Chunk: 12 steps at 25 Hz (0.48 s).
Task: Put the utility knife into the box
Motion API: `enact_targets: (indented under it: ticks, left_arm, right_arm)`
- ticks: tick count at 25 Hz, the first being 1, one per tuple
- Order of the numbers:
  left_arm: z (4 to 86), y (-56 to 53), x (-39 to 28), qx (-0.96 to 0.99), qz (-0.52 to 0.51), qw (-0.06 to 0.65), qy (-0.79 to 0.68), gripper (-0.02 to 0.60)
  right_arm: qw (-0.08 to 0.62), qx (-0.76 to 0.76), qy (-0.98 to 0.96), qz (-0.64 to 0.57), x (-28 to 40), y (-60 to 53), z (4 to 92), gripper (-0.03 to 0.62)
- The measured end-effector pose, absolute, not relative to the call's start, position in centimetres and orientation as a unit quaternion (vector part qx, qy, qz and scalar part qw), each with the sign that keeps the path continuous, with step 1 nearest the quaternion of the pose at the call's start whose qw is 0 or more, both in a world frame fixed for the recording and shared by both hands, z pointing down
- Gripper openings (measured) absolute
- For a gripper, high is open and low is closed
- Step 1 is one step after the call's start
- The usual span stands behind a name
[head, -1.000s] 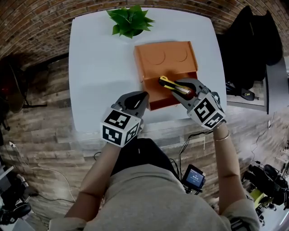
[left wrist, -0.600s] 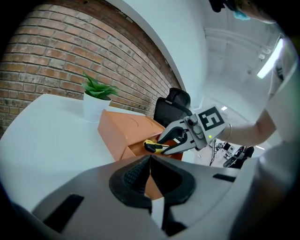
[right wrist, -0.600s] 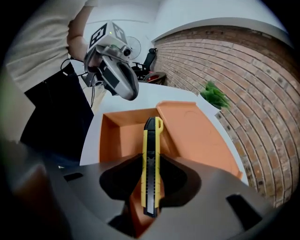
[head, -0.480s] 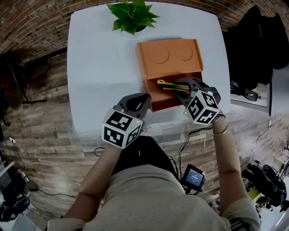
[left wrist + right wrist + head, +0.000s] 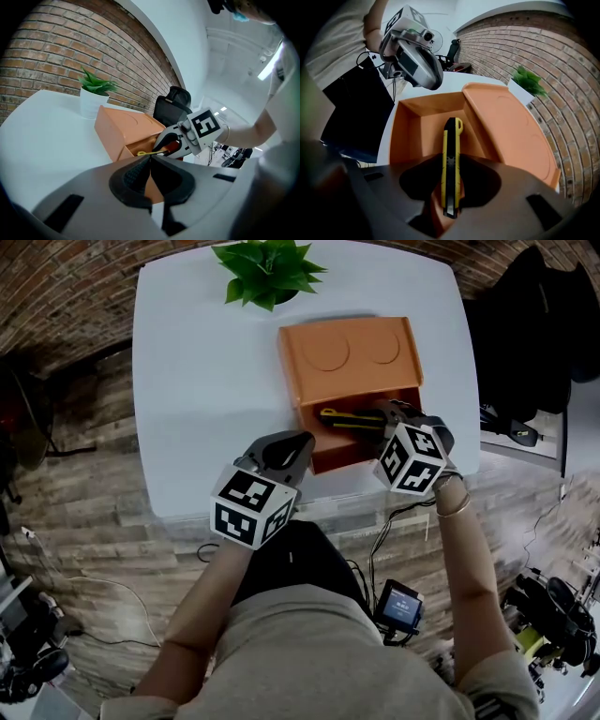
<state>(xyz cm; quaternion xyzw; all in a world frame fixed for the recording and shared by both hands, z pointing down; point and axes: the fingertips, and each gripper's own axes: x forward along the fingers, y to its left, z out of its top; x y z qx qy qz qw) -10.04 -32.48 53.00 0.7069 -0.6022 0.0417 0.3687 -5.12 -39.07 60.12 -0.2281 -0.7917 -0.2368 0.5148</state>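
While my right tool [image 5: 382, 420] clamps the yellow utility knife [image 5: 451, 164] by its near end, the knife's long axis runs straight ahead from the jaws, its far end over the open orange box [image 5: 408, 136] directly beneath. My left tool [image 5: 298, 444], pinched together and empty, hovers beside the box's near wall, farther away.
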Motion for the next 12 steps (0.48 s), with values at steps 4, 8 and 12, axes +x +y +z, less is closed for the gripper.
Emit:
enact_targets:
  ticks: [4, 8, 12]
  left_arm:
    - [52.98, -32.42, -9.78, 0.709, 0.044, 0.369, -0.599, 0.008]
    - [53.05, -32.27, -9.52, 0.71, 0.047, 0.37, -0.597, 0.008]
    - [53.06, -32.52, -9.56, 0.714, 0.049, 0.367, -0.594, 0.008]
  right_arm:
    - [0.523, -0.221, -0.791, -0.227, -5.06, -39.18, 60.43, 0.115]
    - [0.522, -0.208, -0.798, -0.215, -4.99, -39.26, 60.36, 0.117]
    - [0.521, -0.194, -0.803, -0.215, -4.95, -39.5, 60.2, 0.16]
